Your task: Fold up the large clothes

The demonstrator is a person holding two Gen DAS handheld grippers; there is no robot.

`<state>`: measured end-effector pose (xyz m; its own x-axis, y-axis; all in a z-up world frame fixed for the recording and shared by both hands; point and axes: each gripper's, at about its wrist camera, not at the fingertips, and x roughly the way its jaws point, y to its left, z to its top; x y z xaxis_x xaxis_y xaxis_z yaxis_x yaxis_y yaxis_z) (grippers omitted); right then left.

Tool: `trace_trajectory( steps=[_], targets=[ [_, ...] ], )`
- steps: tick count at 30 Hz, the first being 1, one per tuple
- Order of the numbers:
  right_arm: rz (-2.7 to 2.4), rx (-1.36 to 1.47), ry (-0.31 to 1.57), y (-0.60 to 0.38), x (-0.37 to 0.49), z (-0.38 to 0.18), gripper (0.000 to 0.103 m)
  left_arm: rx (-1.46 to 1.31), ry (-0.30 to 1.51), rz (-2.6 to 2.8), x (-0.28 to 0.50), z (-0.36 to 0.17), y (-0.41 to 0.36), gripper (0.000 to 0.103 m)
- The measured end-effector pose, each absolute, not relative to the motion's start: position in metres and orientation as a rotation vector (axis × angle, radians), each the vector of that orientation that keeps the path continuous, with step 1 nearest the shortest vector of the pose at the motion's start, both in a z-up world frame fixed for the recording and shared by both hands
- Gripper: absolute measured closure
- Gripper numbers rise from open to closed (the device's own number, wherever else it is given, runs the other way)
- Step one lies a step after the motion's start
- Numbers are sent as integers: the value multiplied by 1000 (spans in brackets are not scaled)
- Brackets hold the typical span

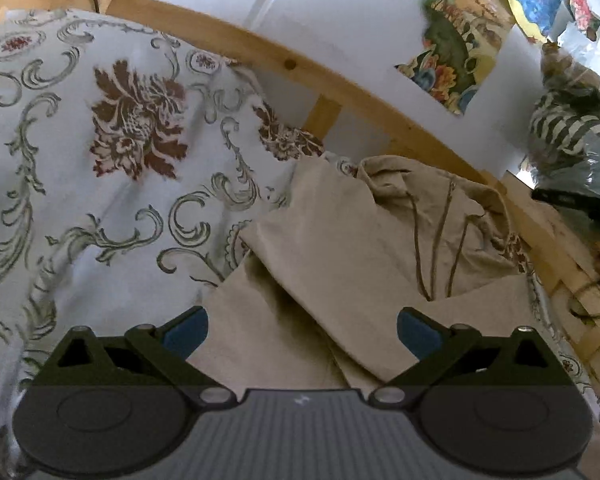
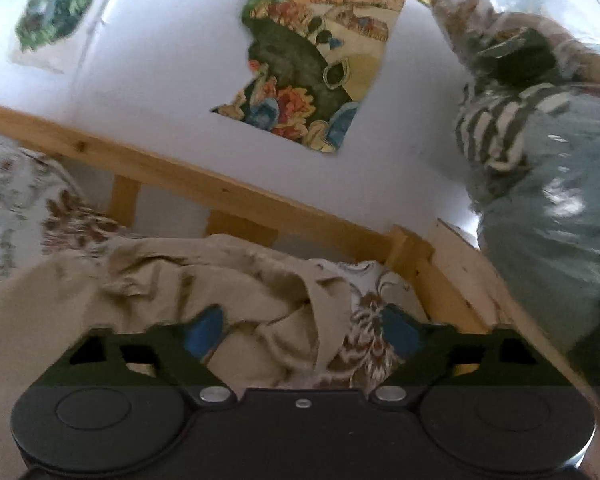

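A beige garment [image 1: 340, 248] lies partly folded and rumpled on a bed with a floral bedspread [image 1: 100, 140]. My left gripper [image 1: 302, 330] is open, its blue-padded fingers spread just above the garment's near folded part, holding nothing. In the right wrist view the garment [image 2: 180, 280] lies bunched near the bed's corner. My right gripper [image 2: 302, 332] is open above its crumpled edge, with nothing between the pads.
A wooden bed rail [image 1: 340, 84] runs along the white wall behind the garment; it also shows in the right wrist view [image 2: 220, 188]. Plastic bags of clothes [image 2: 540, 160] are piled at the right past the bed corner. Pictures [image 2: 312, 60] hang on the wall.
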<state>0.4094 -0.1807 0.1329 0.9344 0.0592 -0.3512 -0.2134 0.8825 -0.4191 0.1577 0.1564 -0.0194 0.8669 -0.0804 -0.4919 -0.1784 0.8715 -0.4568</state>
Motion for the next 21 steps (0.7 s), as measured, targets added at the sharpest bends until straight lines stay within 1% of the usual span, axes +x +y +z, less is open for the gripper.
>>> trace_trajectory(
  steps=[2,4,6,10,11,12,14,16,19,21],
  targets=[
    [135,-494,305,-175,436,123,34,-506,525,49,160,-25,155,1],
    [111,-481,311,-171,463,113,36,-491,546,65,163,-31,154,1],
    [87,-408,333,-174,488,104,38,-481,554,73,164,-36,153,1],
    [143,-198,333,-188,514,98,38,-457,558,81,167,-44,150,1],
    [157,-93,311,-199,516,100,35,-457,560,82,167,-46,149,1],
    [142,1,297,-208,517,102,24,-460,560,83,167,-47,149,1],
    [89,162,313,-229,527,102,14,-461,554,81,168,-50,145,1],
    [-8,244,372,-246,541,96,20,-438,535,77,168,-51,141,1],
    [-91,291,396,-262,546,77,24,-418,537,73,168,-53,135,1],
    [-72,342,412,-268,547,67,33,-422,529,69,167,-53,134,1]
  ],
)
